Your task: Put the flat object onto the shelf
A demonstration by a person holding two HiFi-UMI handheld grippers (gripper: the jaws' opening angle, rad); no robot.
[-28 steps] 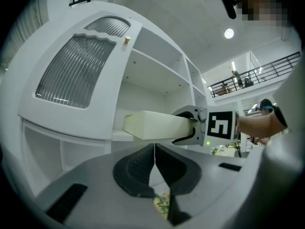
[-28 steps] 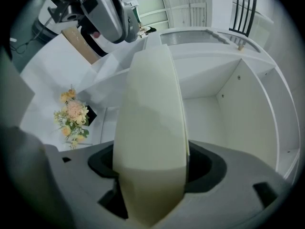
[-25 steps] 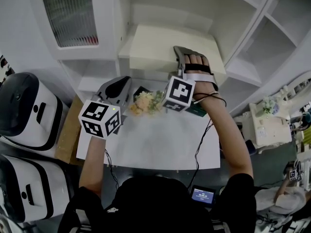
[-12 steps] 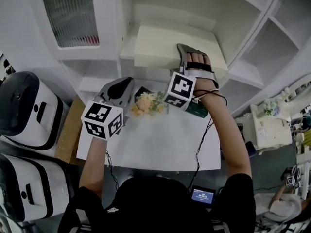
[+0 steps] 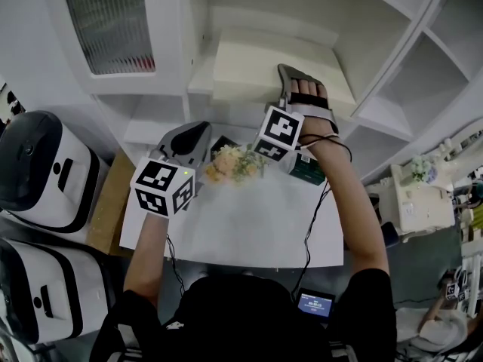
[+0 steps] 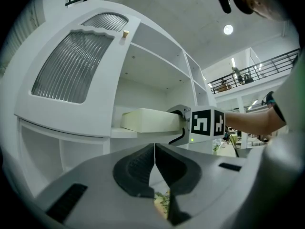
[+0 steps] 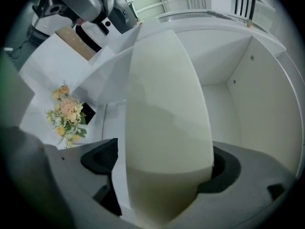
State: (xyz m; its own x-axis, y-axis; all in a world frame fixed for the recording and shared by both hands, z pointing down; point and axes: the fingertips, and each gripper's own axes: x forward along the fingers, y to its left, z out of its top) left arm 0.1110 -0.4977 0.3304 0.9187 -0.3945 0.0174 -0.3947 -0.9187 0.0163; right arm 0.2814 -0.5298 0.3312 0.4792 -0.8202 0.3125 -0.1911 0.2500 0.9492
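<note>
The white shelf unit (image 5: 189, 89) fills the far side of the scene, and the white tabletop (image 5: 249, 225) lies in front of it, nearer the person. The flat object (image 5: 256, 66), a pale cream slab, lies flat on an open shelf board above the tabletop's far edge, its long side running left to right. The right tongs (image 5: 293, 81) reach in at the slab's near right end with the slab between their jaws. The jaws have just been opening: a strip of white shelf shows between one pad and the slab's face, while the other pad sits close against the opposite face, so they no longer squeeze it. Compared with a second ago, the right hand sits slightly farther in toward the shelf, while the slab lies where it did. The left tongs (image 5: 190, 134) hover level over the far left of the tabletop, as before, jaws together with nothing between them. A small bunch of yellow flowers (image 5: 234, 163) lies on the tabletop between the two tongs.
</note>
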